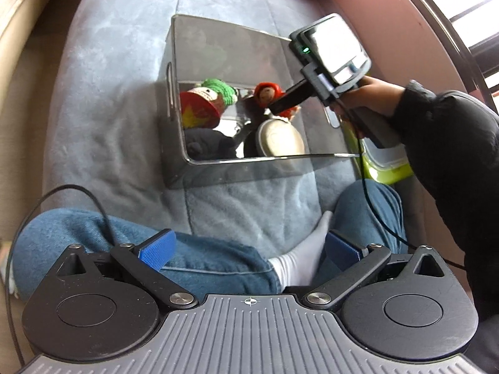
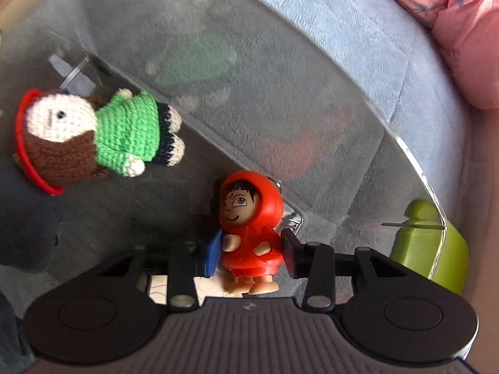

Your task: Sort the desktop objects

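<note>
Inside a clear plastic bin [image 1: 265, 168] resting on a blue-grey blanket [image 1: 103, 118], the right gripper [image 2: 252, 254] holds a small red-hooded figurine [image 2: 249, 218], its jaws closed on the toy's body just above the bin floor. A crocheted doll in green [image 2: 124, 134] lies nearby in the same bin. The left gripper [image 1: 249, 247] hangs over the person's lap, jaws open and empty. The step looks like placing the figurine; next would be opening the jaws and lifting clear.
</note>
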